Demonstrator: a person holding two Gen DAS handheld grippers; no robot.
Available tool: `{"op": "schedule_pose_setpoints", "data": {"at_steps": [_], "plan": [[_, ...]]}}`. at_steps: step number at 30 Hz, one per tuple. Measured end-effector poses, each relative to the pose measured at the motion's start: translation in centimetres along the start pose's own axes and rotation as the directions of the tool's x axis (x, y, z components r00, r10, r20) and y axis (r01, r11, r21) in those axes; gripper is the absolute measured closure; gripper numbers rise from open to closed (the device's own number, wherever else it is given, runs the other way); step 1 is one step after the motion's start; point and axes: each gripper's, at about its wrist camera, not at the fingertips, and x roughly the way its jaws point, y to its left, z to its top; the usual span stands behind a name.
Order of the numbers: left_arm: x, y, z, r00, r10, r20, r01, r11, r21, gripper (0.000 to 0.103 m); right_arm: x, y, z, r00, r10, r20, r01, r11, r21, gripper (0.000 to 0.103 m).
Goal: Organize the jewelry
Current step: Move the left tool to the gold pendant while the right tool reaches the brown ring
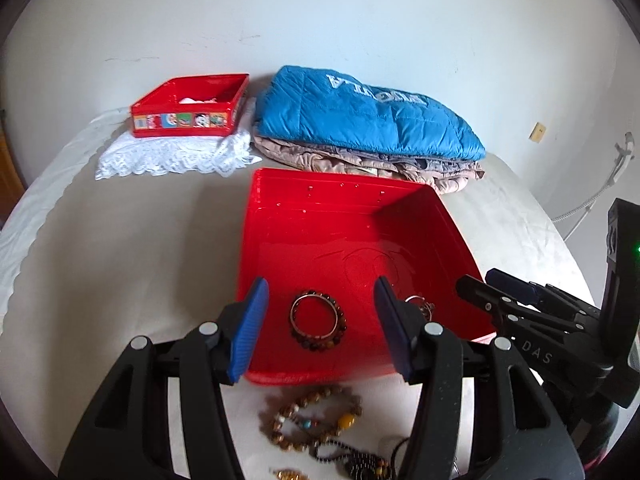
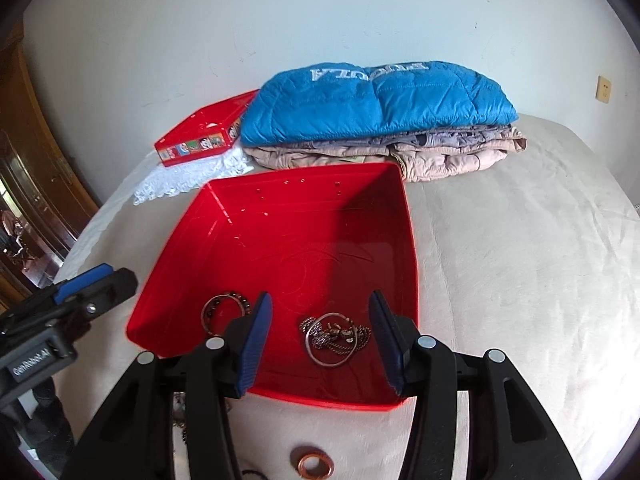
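The left gripper (image 1: 320, 320) hangs with its jaws wide and empty over the near edge of the red tray (image 1: 280, 216), framing a beaded bracelet with a metal bangle (image 1: 318, 322) that lies on the tray floor; the right gripper (image 2: 320, 328) is likewise spread wide and empty, just to the right, above a tangle of silver chain and a thin bangle (image 2: 330, 336) in the tray's near right part. More jewelry waits outside the tray on the bed (image 2: 520, 260): an amber-and-brown bead strand (image 1: 312, 420) and a dark beaded piece (image 1: 360, 462) under the left gripper, and a copper ring (image 2: 312, 466) under the right one. The likely trouble is the soft bedcover, since jaws closing on a flat ring or loose strand could pinch fabric with it, or nudge the light tray away. A bead strand grasped at one point would probably dangle and snag the tray's near rim. The two grippers sit close together, so reaching across could make them collide. Farther off, a folded blue quilted jacket (image 1: 360, 116) on beige clothing (image 1: 360, 160) sits just beyond the tray, and a small red printed tin (image 1: 192, 108) rests on white lace (image 1: 172, 156) at far left; neither blocks the near work.
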Motion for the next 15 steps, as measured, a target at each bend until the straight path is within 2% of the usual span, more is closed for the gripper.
{"op": "schedule_pose_setpoints", "data": {"at_steps": [4, 8, 10, 15], "plan": [[-1.8, 0.0, -1.0, 1.0, 0.024, -0.009, -0.024, 1.0, 0.008, 0.048, -1.3, 0.6, -0.9, 1.0, 0.008, 0.004, -0.008, 1.0, -0.015, 0.053], [-2.9, 0.5, -3.4, 0.999, 0.022, -0.038, -0.021, 1.0, 0.018, 0.047, -2.4, 0.8, -2.6, 1.0, 0.017, -0.005, -0.017, 0.999, -0.035, 0.053], [-3.3, 1.2, -4.8, 0.999, 0.028, -0.047, -0.027, 1.0, 0.004, 0.044, -2.9, 0.7, -3.8, 1.0, 0.02, -0.009, -0.02, 0.999, -0.035, 0.053], [-2.5, 3.3, -8.5, 0.992, 0.028, -0.124, -0.034, 0.998, -0.053, 0.038, -3.0, -0.1, -7.1, 0.997, 0.047, -0.054, -0.048, 0.999, -0.01, 0.053]]}}
